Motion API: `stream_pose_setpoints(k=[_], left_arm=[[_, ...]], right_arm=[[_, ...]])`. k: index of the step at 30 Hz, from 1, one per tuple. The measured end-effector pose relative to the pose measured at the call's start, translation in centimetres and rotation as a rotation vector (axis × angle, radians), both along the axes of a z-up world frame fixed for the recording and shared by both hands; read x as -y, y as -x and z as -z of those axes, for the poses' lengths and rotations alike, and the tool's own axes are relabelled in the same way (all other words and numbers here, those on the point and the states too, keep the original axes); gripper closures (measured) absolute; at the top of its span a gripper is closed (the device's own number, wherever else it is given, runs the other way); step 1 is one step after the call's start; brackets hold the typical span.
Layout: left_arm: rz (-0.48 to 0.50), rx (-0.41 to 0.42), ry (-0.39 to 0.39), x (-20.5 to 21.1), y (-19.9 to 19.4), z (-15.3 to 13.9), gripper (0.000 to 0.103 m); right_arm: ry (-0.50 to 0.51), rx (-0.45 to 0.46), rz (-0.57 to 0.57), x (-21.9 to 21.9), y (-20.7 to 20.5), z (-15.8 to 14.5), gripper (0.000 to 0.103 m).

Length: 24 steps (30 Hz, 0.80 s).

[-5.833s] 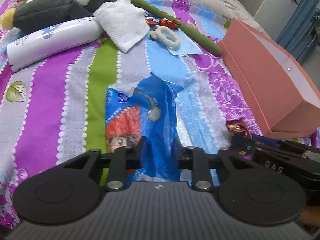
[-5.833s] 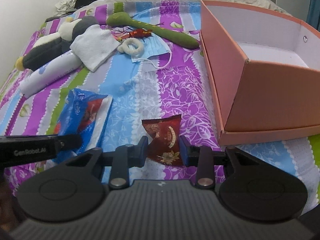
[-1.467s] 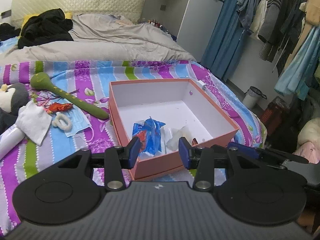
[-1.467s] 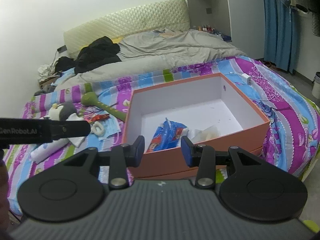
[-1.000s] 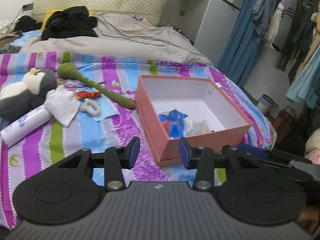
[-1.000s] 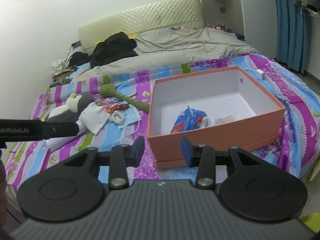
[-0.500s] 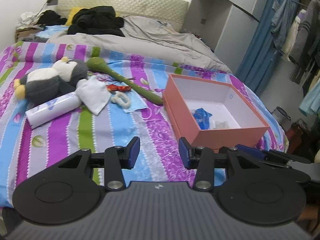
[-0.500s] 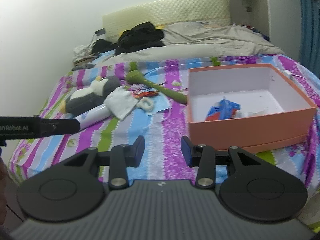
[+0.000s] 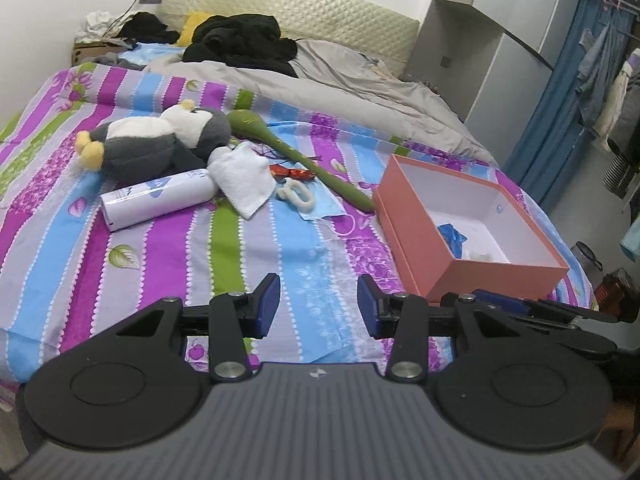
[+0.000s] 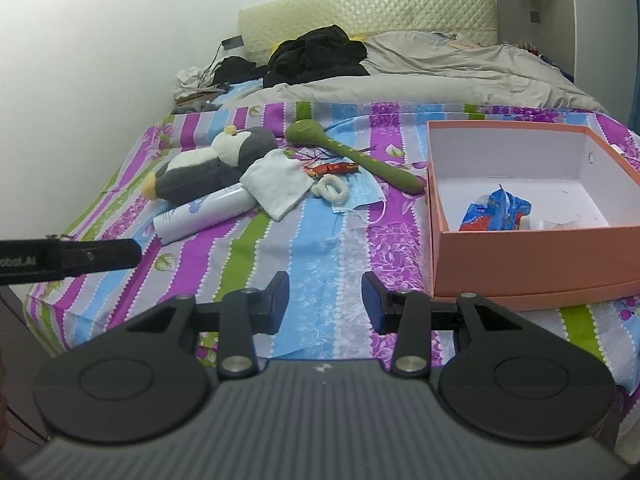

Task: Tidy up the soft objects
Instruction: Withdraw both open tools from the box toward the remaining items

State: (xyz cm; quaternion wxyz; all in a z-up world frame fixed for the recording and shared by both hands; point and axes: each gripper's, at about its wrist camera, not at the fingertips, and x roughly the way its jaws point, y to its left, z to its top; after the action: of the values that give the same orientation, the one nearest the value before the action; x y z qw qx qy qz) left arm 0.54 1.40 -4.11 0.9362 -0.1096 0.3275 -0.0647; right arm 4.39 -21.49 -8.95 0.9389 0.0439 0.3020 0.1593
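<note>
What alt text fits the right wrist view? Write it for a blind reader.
Open, empty right tongs hover over a striped bedspread. To the right, an orange box holds a blue snack packet; a plush penguin, white tube, white cloth, face mask and green massage stick lie farther back.

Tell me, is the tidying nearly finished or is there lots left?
Only started. The blue packet already lies in the orange box. Nothing is in hand: the left gripper and right gripper are both open and empty. Lots is left on the striped blanket: the penguin plush, white cloth, face mask, fluffy scrunchie, green stick toy and white tube.
</note>
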Motion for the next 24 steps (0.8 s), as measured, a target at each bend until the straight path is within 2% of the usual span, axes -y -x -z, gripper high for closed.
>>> stream_pose_setpoints(k=[12,24], left_arm=[[-0.027,-0.036,0.011,-1.9,-2.0,1.9,0.055],[-0.033,-0.069,0.009,-2.7,-7.5,4.2,0.054]], right_arm=[[0.012,0.011,0.002,-0.9,-2.1,1.0,0.06],[0.042,0.037,-0.001,-2.3,-5.0,2.9,0.06]])
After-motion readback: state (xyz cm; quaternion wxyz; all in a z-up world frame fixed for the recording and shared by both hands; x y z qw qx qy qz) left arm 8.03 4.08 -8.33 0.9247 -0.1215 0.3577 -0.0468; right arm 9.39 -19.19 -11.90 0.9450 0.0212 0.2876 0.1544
